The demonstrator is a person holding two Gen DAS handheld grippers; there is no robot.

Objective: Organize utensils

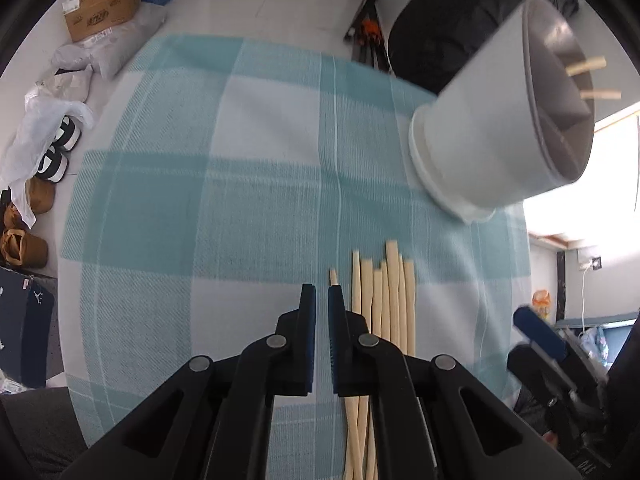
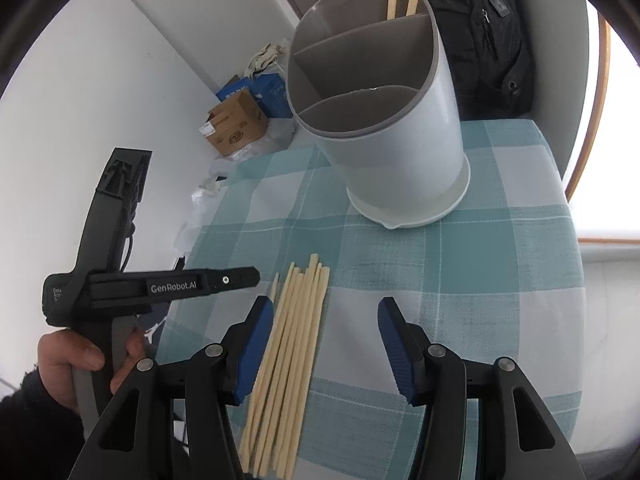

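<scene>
Chopsticks (image 2: 288, 356): light, stiff, slick, roll easily; pinch mid-shaft. R gripper (image 2: 326, 344) jaws spread, empty; L gripper (image 1: 322, 300) jaws pressed together, empty

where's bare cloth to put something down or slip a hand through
The widest bare patch of the cloth runs from the chopsticks out to the cloth's far edge in the left wrist view. A smaller strip lies between the chopstick tips and the holder. It is crowded at the chopsticks, where the left claw and right claw hang.
</scene>
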